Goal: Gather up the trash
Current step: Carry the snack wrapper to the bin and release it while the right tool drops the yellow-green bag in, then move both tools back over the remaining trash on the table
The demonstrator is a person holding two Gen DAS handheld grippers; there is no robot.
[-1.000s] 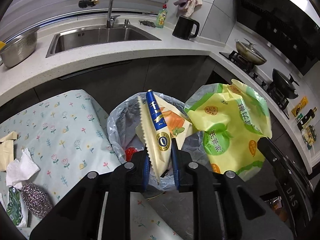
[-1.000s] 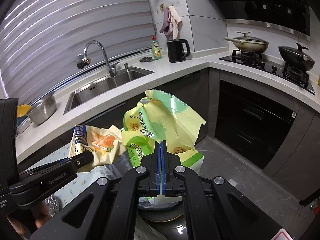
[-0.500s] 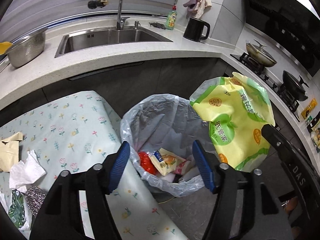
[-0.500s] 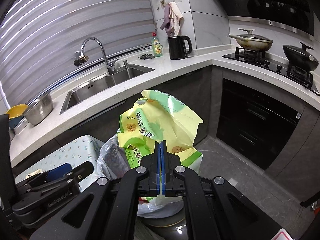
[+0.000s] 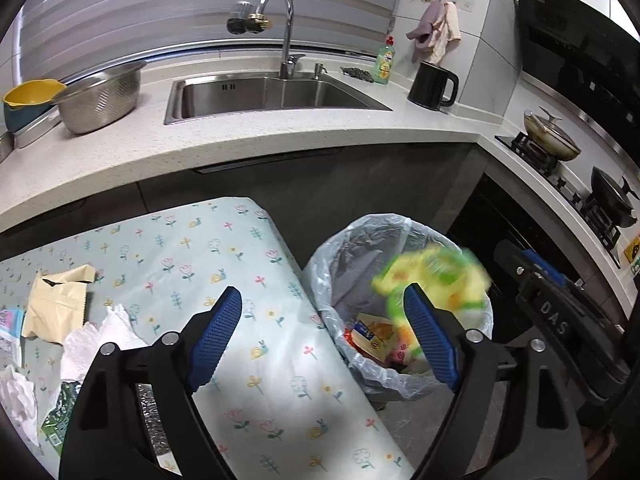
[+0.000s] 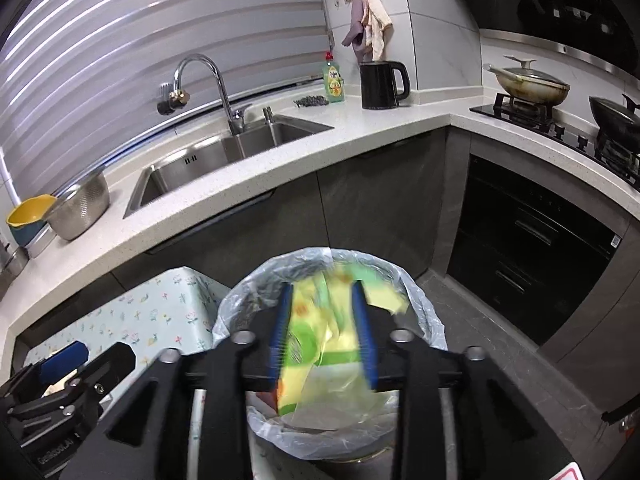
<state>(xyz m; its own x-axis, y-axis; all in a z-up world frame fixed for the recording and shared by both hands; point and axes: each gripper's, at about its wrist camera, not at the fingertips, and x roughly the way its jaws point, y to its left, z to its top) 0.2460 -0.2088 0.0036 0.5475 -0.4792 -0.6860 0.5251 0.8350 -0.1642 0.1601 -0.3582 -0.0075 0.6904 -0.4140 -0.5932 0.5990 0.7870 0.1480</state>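
My right tongs [image 6: 324, 336] have just been parting; the yellow-green snack bag [image 6: 320, 332] hangs blurred between the pads, loose, over the lined trash bin [image 6: 430, 320]. My left tongs [image 5: 324, 336] have just spread wide, empty, above the floral tablecloth [image 5: 224, 256] edge. In the bin lies the blue-striped wrapper [image 5: 370, 330]. On the cloth sit crumpled tissue [image 5: 96, 344] and a beige packet [image 5: 56, 304]. Beyond, the steel sink [image 5: 276, 96].
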